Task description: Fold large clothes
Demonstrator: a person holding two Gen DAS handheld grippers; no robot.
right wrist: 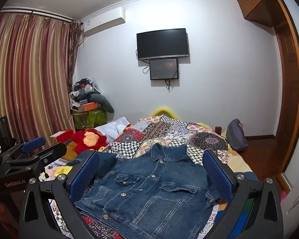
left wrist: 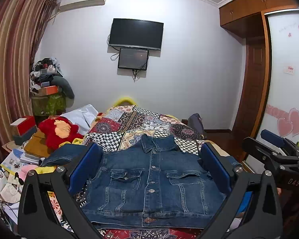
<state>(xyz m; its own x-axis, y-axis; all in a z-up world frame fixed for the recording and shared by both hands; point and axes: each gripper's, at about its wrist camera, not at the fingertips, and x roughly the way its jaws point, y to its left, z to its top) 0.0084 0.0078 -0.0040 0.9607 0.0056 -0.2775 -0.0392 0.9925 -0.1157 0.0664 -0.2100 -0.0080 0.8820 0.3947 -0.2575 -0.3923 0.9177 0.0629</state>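
Note:
A dark blue denim jacket (left wrist: 151, 183) lies flat and buttoned, front side up, on the patchwork bedspread (left wrist: 141, 123), collar pointing away from me. One sleeve (left wrist: 63, 155) stretches out to the left. My left gripper (left wrist: 151, 159) hovers over the jacket's near half, wide open, its blue pads (left wrist: 83, 169) holding nothing. In the right wrist view the same jacket (right wrist: 149, 191) lies below my right gripper (right wrist: 151, 163), which is also wide open and empty. Each gripper shows at the edge of the other's view: the right gripper (left wrist: 273, 143) on the right side, the left gripper (right wrist: 33, 145) on the left.
A red plush toy (left wrist: 57, 131) and a white garment (left wrist: 83, 113) lie at the bed's left. Boxes, books and bags (left wrist: 20, 159) crowd the floor on the left. A grey backpack (right wrist: 236, 135) sits at the bed's far right. A wardrobe (left wrist: 253, 79) stands to the right.

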